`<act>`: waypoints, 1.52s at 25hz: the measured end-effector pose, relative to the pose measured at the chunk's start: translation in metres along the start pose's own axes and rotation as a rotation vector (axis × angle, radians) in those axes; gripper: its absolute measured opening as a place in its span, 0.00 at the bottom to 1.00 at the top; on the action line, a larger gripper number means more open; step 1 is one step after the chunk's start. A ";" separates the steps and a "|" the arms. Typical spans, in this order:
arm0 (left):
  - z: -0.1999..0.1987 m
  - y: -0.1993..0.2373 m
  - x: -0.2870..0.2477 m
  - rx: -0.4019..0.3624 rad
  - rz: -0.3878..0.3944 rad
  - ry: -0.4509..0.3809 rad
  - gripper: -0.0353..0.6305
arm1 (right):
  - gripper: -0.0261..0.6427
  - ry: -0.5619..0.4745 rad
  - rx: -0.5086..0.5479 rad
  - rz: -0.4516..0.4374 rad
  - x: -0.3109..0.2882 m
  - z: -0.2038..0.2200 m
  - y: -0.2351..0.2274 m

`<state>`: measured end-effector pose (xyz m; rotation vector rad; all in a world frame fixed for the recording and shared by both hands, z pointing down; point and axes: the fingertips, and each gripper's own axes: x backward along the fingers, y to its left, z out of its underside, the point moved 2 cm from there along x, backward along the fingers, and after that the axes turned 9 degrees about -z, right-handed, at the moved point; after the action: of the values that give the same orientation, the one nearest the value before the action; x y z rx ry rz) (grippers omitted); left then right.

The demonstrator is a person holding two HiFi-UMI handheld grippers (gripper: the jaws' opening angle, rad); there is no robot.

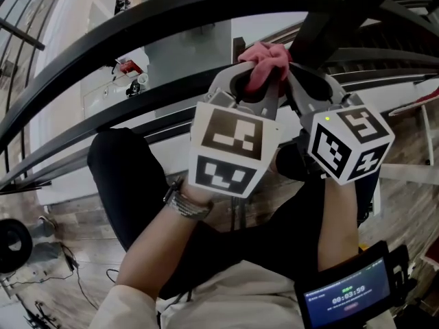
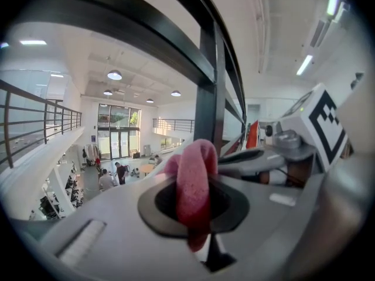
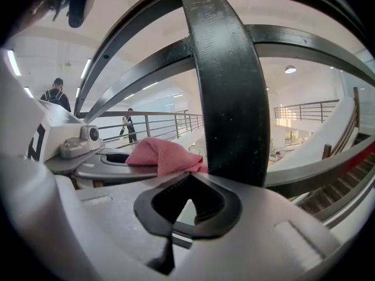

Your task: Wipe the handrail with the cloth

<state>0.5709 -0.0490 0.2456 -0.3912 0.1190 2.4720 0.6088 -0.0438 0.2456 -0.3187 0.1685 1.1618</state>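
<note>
A black handrail [image 1: 171, 16] arcs across the top of the head view, with a black post [image 1: 329, 19] rising at the right. My left gripper [image 1: 259, 81] is shut on a pink cloth [image 1: 264, 59], which bunches up just left of the post. In the left gripper view the cloth [image 2: 196, 180] hangs folded between the jaws of the left gripper [image 2: 198, 209], with the post [image 2: 210, 92] right behind. My right gripper [image 1: 302, 81] sits beside it, against the post [image 3: 225, 86]. The right gripper [image 3: 187, 209] is shut with nothing held. The cloth [image 3: 161, 156] lies to its left.
A lower black rail [image 1: 103, 115] runs under the handrail, with an open atrium beyond. Far below stand several people [image 2: 111, 177]. Stairs [image 3: 331, 198] descend at the right. A screen device [image 1: 346, 297] sits on the right forearm. A black wheel [image 1: 14, 245] rests on the wooden floor.
</note>
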 end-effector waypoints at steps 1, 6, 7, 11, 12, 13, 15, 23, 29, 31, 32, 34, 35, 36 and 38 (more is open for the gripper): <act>-0.001 -0.001 -0.001 0.003 0.002 -0.004 0.09 | 0.04 -0.001 -0.001 0.004 0.001 0.000 -0.001; -0.003 -0.002 -0.004 0.006 0.010 -0.016 0.09 | 0.04 0.012 -0.012 0.000 0.001 -0.001 -0.004; -0.003 -0.002 -0.004 0.007 0.013 -0.012 0.09 | 0.04 0.017 -0.016 -0.004 0.001 0.001 -0.005; 0.001 -0.005 -0.003 0.005 0.031 0.001 0.09 | 0.04 0.036 -0.025 -0.016 0.001 0.006 -0.005; 0.003 -0.006 -0.002 0.000 0.039 0.007 0.09 | 0.04 0.045 -0.025 -0.019 0.000 0.007 -0.005; 0.005 -0.007 -0.002 -0.003 0.048 0.014 0.09 | 0.04 0.056 -0.024 -0.022 -0.001 0.009 -0.006; 0.008 -0.007 -0.003 -0.008 0.066 0.029 0.09 | 0.04 0.078 -0.020 -0.029 -0.004 0.012 -0.007; 0.028 -0.018 -0.007 -0.012 0.091 0.054 0.09 | 0.04 0.104 -0.073 -0.061 -0.001 0.034 -0.013; 0.035 -0.020 -0.010 -0.041 0.092 0.076 0.10 | 0.04 0.147 -0.075 -0.079 -0.005 0.043 -0.016; 0.036 -0.019 -0.009 -0.050 0.093 0.080 0.10 | 0.04 0.159 -0.074 -0.083 -0.006 0.045 -0.016; 0.036 -0.018 -0.008 -0.053 0.093 0.079 0.10 | 0.04 0.165 -0.072 -0.085 -0.007 0.046 -0.015; 0.037 -0.015 -0.006 -0.058 0.091 0.075 0.10 | 0.04 0.172 -0.066 -0.096 -0.009 0.046 -0.012; 0.038 -0.014 -0.004 -0.062 0.089 0.072 0.10 | 0.04 0.174 -0.064 -0.104 -0.010 0.046 -0.011; 0.039 -0.013 -0.003 -0.066 0.086 0.070 0.10 | 0.04 0.175 -0.062 -0.113 -0.011 0.047 -0.009; 0.041 -0.011 0.000 -0.073 0.080 0.069 0.10 | 0.04 0.179 -0.061 -0.133 -0.014 0.048 -0.006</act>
<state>0.5672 -0.0335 0.2850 -0.5119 0.0746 2.5478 0.6077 -0.0422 0.2956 -0.4811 0.2651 1.0082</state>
